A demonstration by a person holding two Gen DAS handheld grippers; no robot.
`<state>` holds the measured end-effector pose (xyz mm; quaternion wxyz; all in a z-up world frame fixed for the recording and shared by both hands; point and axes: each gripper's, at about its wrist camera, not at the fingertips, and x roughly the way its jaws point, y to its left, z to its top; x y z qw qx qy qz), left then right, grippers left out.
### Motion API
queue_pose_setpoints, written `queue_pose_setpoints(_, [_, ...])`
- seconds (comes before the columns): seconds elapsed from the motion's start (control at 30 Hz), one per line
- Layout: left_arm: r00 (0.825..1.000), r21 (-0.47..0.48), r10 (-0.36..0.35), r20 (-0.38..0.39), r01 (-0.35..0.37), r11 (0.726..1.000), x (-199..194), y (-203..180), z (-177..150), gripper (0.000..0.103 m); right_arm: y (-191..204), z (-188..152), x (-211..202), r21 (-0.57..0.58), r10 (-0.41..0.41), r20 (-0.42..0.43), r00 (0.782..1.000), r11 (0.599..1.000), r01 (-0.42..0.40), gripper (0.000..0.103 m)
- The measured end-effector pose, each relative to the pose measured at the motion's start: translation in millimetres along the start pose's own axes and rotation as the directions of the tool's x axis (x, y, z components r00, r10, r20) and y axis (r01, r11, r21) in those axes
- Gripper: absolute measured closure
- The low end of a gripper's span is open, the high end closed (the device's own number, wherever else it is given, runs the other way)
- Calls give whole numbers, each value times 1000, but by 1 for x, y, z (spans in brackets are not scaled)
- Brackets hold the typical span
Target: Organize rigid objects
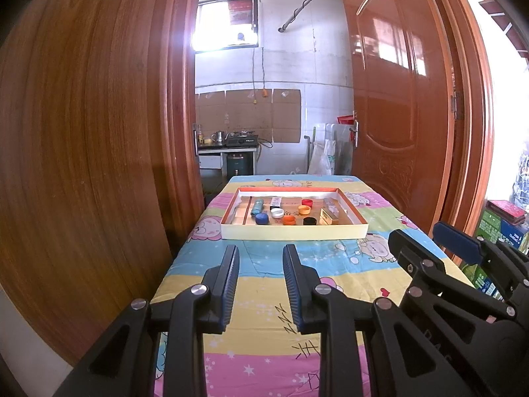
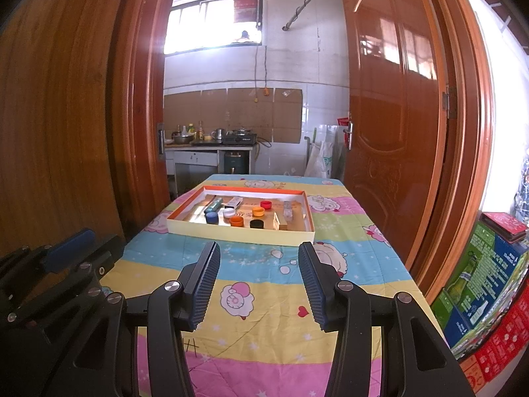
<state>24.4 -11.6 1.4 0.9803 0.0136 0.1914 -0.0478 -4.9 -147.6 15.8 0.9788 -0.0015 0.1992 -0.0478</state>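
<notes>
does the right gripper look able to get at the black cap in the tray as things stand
Probably yes: right gripper is open and empty, with only bare tablecloth before the low-walled tray; the black cap sits near the front wall, uncovered.

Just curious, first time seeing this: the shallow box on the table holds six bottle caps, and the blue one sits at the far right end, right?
Not quite. The blue cap sits toward the left end of the box, beside the white cap, as the left wrist view shows. Six caps is right.

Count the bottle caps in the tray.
6, all inside the tray: blue cap front left, white cap behind it, orange cap front centre, black cap front right, yellow cap and red cap further back. None looks hidden.
</notes>
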Motion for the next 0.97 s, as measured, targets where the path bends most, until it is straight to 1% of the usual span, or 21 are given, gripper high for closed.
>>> queue_pose_setpoints(0.97, [1000,3,-3,2,3,1000,0,2,-3,76,5,-2,-2,-4,5,2,1000,1000,-5,52])
